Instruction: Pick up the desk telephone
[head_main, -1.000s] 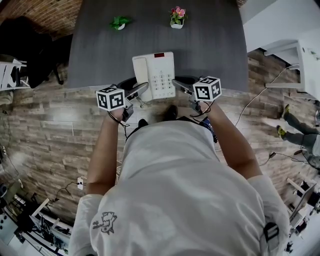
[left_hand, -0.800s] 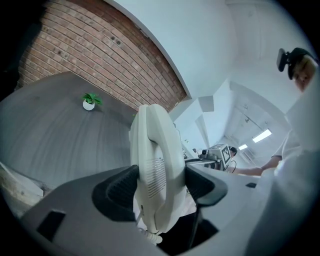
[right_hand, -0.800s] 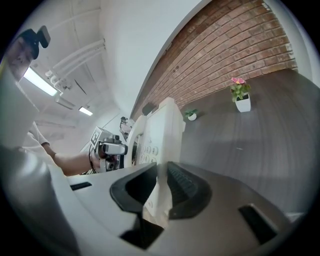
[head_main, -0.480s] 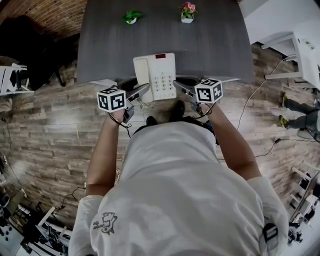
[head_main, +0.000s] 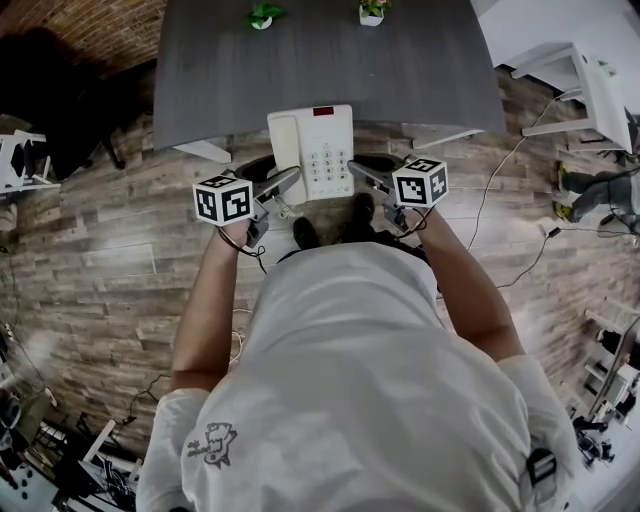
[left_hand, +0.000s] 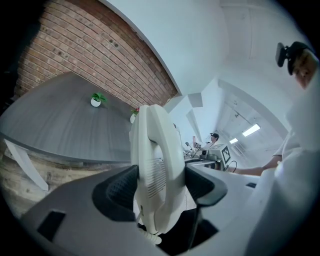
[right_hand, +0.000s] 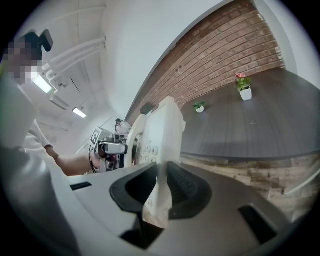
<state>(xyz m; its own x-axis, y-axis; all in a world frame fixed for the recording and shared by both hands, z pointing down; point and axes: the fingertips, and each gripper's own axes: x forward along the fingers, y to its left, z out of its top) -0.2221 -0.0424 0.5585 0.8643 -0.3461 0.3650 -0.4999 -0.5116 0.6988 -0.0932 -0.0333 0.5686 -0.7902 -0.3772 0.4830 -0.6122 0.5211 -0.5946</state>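
The white desk telephone (head_main: 312, 150) hangs in the air, level, over the near edge of the grey desk (head_main: 330, 70), held from both sides. My left gripper (head_main: 283, 180) is shut on its handset side; in the left gripper view the pads clamp the handset (left_hand: 155, 150), and the gripper (left_hand: 159, 180) stands wide around it. My right gripper (head_main: 362, 172) is shut on the keypad side; in the right gripper view the gripper (right_hand: 161, 192) pinches the thin edge of the phone (right_hand: 157, 132). The coiled cord dangles below the handset.
Two small potted plants (head_main: 262, 14) (head_main: 372, 10) stand at the desk's far side. A white table (head_main: 590, 90) and floor cables (head_main: 510, 190) lie to the right, where another person's legs (head_main: 600, 190) show. Dark furniture (head_main: 70, 120) sits at the left. Wood floor lies underfoot.
Both grippers have come back from the desk with the phone between them. The desk and plants have slid up and away in the head view. The grips are unchanged.
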